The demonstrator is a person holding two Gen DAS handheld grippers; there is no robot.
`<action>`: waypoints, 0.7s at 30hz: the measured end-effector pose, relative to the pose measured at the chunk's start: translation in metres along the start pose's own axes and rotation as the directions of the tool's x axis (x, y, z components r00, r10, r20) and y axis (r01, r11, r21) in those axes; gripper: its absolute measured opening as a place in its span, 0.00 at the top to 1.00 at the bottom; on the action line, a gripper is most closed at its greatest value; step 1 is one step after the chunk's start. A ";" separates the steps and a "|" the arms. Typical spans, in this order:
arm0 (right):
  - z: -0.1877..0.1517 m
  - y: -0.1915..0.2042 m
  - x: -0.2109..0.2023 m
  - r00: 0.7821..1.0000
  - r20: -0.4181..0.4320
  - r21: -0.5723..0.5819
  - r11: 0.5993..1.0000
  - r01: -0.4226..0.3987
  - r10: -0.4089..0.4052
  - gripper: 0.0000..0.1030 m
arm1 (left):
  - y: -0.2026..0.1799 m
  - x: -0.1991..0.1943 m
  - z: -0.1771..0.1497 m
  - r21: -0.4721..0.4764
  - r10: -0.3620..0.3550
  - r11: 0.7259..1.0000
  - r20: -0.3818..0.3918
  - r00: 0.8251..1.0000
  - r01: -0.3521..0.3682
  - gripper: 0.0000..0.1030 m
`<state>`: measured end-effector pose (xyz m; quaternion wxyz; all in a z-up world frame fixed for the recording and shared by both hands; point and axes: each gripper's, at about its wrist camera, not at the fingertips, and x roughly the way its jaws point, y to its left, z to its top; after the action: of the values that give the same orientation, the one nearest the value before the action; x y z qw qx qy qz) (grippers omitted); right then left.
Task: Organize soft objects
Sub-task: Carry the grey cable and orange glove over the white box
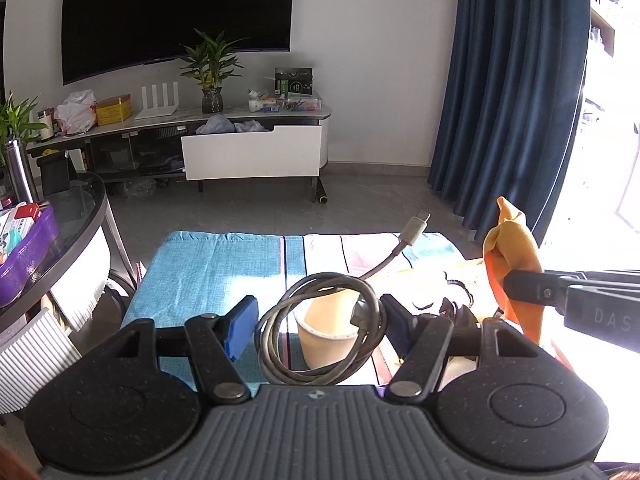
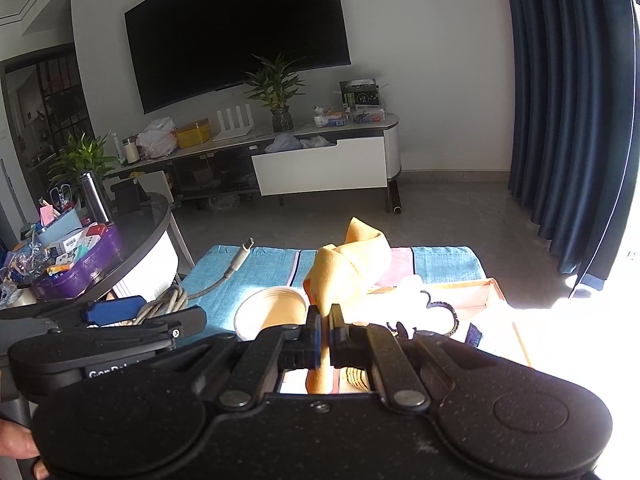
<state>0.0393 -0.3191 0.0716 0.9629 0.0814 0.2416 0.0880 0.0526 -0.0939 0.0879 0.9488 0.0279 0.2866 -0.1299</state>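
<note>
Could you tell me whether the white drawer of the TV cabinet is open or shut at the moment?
Open. The white drawer front stands forward of the TV cabinet, and crumpled cloths show above its top edge in both wrist views.

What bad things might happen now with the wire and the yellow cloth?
1. The coiled cable sits loosely between the left gripper's wide-open jaws, so it may slip off or uncoil.
2. The cable hangs right above the paper cup; lowering it could tip the cup.
3. The right gripper pinches only part of the yellow cloth, which could slide out.

Strong daylight from right overexposes window side; television wall [image 2: 420, 60] dimmer; fisheye bends edges; focus sharp.
</note>
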 end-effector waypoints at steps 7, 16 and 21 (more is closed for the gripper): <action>-0.004 -0.012 -0.009 1.000 0.003 0.013 1.000 0.017 -0.017 0.96 | -0.018 0.000 -0.001 0.023 -0.032 0.999 -0.007 0.999 0.032 0.35; -0.007 -0.027 -0.016 0.999 0.006 0.031 0.999 0.037 -0.037 0.96 | -0.037 0.002 -0.004 0.047 -0.065 0.997 -0.016 0.998 0.066 0.35; -0.009 -0.037 -0.020 0.999 0.008 0.040 0.998 0.051 -0.051 0.96 | -0.050 0.003 -0.006 0.060 -0.083 0.995 -0.019 0.996 0.084 0.35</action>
<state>0.0222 -0.3583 0.0657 0.9641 0.0947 0.2412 0.0584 0.0385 -0.1418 0.0827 0.9388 0.0457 0.2912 -0.1781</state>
